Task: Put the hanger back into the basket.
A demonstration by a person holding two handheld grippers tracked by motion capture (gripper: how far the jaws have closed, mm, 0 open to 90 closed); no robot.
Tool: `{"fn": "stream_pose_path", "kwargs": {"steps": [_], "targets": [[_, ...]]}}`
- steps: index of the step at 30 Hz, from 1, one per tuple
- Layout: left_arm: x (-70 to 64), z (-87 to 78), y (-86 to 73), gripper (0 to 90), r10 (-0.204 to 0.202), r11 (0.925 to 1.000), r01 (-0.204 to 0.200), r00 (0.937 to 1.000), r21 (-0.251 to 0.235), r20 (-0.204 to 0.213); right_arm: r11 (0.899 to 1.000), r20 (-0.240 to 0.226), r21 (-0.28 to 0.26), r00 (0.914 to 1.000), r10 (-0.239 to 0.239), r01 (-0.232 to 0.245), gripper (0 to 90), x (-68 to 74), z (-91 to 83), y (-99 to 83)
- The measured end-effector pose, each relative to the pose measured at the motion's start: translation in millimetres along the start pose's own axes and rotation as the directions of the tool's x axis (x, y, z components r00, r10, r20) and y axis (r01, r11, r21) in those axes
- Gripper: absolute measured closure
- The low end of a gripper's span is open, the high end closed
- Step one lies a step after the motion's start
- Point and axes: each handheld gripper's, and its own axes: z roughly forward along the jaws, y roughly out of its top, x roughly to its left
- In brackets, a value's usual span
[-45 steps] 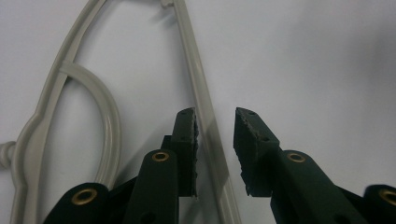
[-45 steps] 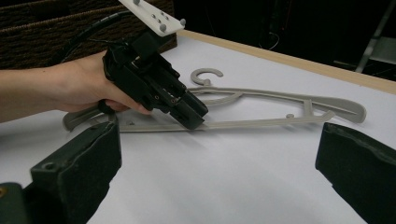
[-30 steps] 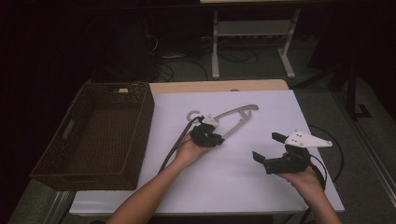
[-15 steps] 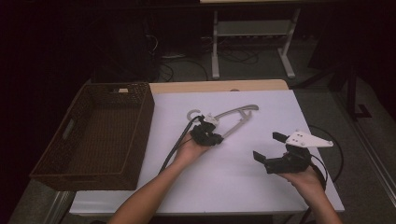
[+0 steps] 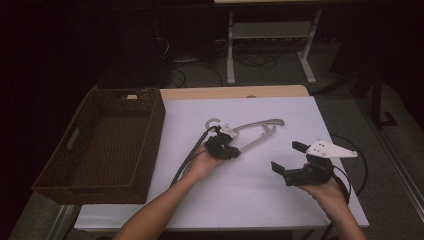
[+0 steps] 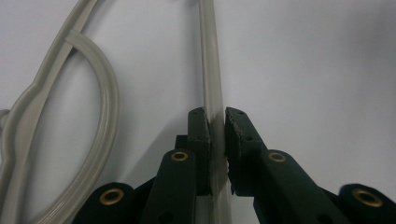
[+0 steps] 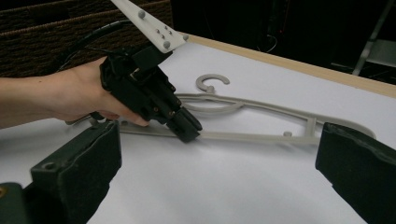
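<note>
One grey hanger (image 5: 250, 131) lies flat mid-table, its long axis running left-near to right-far, hook toward the basket (image 5: 102, 142). The left gripper (image 6: 216, 128) is pinched onto its lower bar. The right gripper (image 5: 295, 157), wide open and empty, hangs to the near right, so the hanger's free end sits up-left of it.

High overhead, 2 close jaw-level views — shared hanger (image 5: 256, 131).

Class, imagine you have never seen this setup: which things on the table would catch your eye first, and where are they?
First, the pale grey plastic clothes hanger lying flat mid-table on the white table cover, its straight bar pinched by the left gripper. Next, the right gripper, jaws wide apart, held to the hanger's right without touching it. Then the dark brown woven basket at the table's left edge.
</note>
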Motion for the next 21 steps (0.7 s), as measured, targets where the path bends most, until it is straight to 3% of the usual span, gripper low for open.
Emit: {"fn": "stream_pose_path", "kwargs": {"steps": [6,12,21], "targets": [[-16.3,-2.2,-1.1,81.4,0.035,0.9993,-0.036,0.9984,0.007,0.045,1.000,0.001,-0.001,1.0000,0.000,0.000,0.0,-0.2,-0.4,0.1],[-35.4,-8.1,-6.5,81.4,0.095,0.9951,-0.097,0.9912,0.020,0.092,1.000,-0.002,-0.003,1.0000,0.003,-0.003,0.0,0.5,-0.7,0.6],[-55.1,-12.6,-16.2,81.4,0.119,0.9921,-0.124,0.9825,0.022,0.143,1.000,-0.001,-0.003,1.0000,-0.007,0.007,0.0,0.7,-0.5,1.0]]}}
